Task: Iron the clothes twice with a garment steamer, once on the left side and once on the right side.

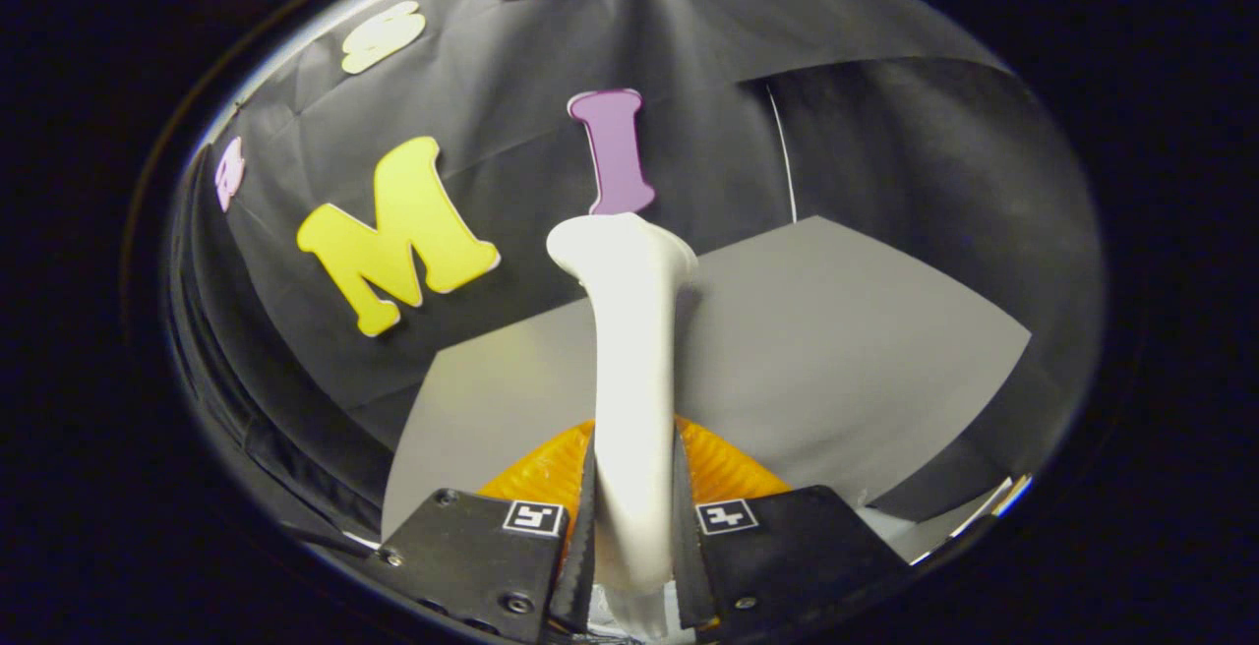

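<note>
A white garment steamer (629, 350) stands up between my fingers, its handle running away from me and widening into a flat head at the far end. My gripper (634, 517) is shut on the steamer's handle, one finger pressing each side. An orange ribbed piece of clothing (723, 463) lies just beyond the fingers, mostly hidden behind them and the handle. It rests on a grey tabletop (836, 350).
The black cloth wall (511, 104) of the booth rises behind the table and wraps round on the right. The table's far edge runs just behind the steamer's head. A pale strip (984, 512) shows at the table's near right corner.
</note>
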Demonstrator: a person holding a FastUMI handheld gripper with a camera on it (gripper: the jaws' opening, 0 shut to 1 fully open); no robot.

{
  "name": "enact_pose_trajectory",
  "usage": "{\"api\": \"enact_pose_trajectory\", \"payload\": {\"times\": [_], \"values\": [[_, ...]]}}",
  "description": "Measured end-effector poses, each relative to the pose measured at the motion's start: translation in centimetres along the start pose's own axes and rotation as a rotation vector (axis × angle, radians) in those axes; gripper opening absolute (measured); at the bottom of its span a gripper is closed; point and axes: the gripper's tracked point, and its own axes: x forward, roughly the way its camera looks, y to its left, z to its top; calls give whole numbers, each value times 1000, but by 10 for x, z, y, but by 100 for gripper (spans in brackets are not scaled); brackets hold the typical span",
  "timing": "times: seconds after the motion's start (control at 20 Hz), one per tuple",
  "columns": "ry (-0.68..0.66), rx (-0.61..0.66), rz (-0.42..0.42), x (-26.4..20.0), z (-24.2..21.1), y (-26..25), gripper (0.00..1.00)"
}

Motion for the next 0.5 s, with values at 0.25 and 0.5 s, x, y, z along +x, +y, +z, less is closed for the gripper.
{"api": "enact_pose_trajectory", "payload": {"times": [0.25, 0.5], "values": [[-123, -69, 56, -61, -7, 37, 36], [-193, -90, 76, -115, -35, 73, 36]]}}
